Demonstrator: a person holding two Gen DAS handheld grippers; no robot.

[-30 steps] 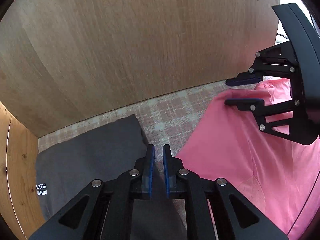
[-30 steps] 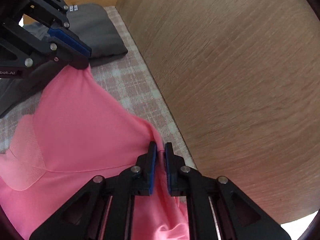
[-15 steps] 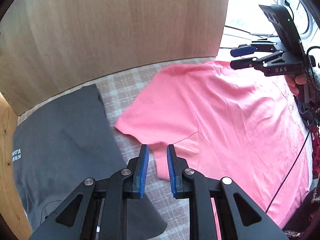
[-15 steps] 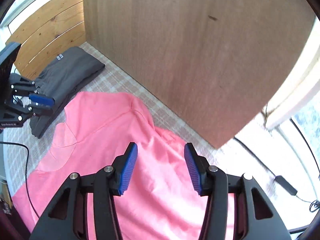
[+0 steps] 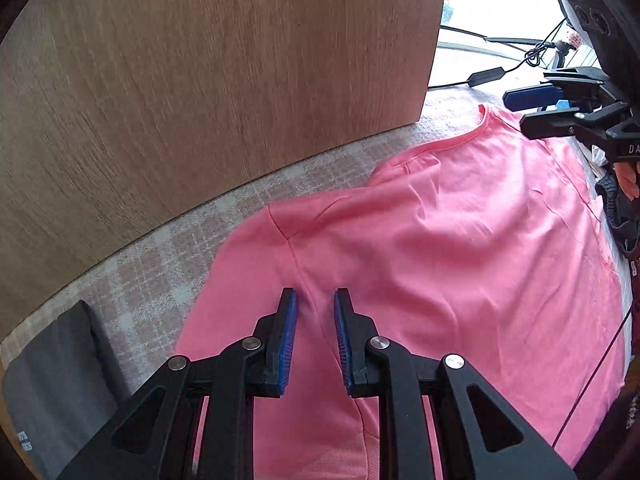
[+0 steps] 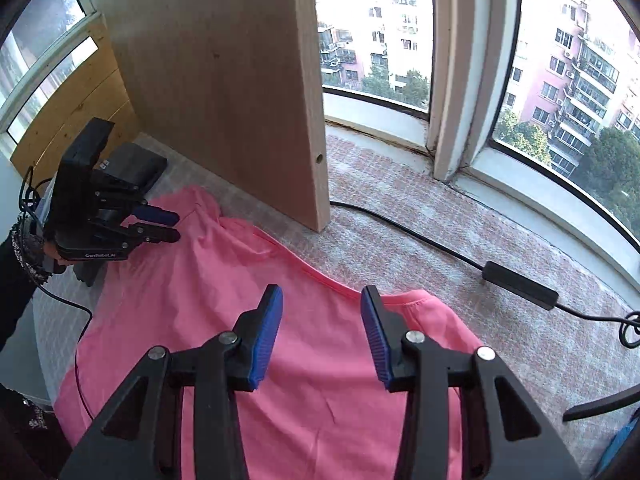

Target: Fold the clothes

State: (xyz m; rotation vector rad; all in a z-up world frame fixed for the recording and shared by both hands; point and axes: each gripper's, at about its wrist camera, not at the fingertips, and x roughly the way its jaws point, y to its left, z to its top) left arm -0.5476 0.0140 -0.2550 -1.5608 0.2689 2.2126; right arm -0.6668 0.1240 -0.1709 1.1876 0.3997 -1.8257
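The pink tee (image 5: 460, 248) is spread flat on the checked cloth (image 5: 160, 264), neckline toward the wooden board (image 5: 200, 80) and window, body running back toward the person. Fabric looks thin w/ soft wrinkles, and 1 shoulder area looks bunched up near the board. Left gripper (image 5: 315, 304) hangs right over the sleeve seam, jaws only a narrow gap apart, nothing pinched afaict. Right gripper (image 6: 321, 300) is spread wide, empty, hovering just short of the collar (image 6: 320, 276). So each one has its own side of the shirt below it, left being closer to cloth imo. Next grab prob wants both shoulders. A folded grey garment (image 5: 52, 380) sits off to the left, and a black cable w/ adapter (image 6: 520, 284) lies by the window.
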